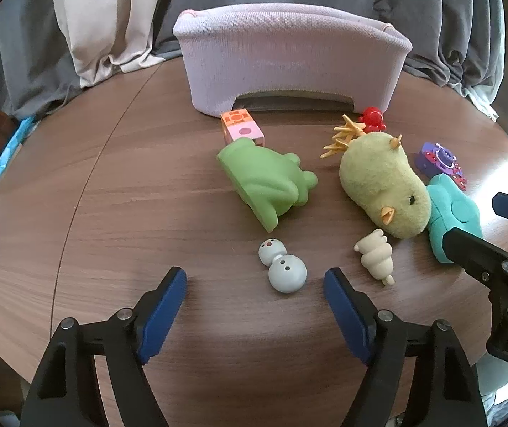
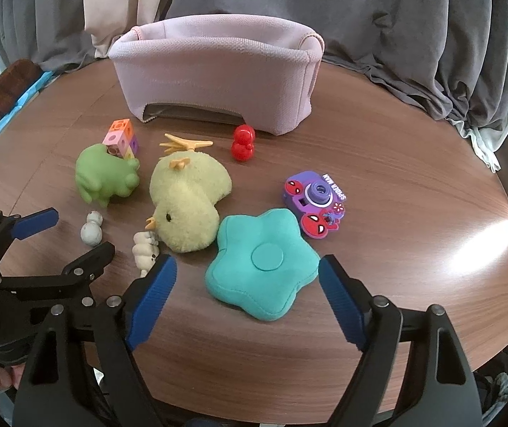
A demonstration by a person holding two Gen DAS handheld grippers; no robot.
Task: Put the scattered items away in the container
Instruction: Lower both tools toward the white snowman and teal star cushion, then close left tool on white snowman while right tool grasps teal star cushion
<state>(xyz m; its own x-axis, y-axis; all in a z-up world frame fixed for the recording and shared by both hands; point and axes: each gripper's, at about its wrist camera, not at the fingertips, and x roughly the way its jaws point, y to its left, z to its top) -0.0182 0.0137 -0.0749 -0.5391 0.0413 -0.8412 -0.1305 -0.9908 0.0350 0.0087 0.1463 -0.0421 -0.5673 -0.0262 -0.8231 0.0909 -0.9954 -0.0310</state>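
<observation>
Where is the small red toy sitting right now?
The red toy stands on the table just in front of the pink basket, near its right end, behind the yellow plush chick.

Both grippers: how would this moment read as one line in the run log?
left gripper: open, by grey snowman | right gripper: open, around teal star cushion | pink basket: contents unseen

Left gripper and right gripper: black plastic linkage frames, silver pivot screws, ribbed blue pads on fingers.
</observation>
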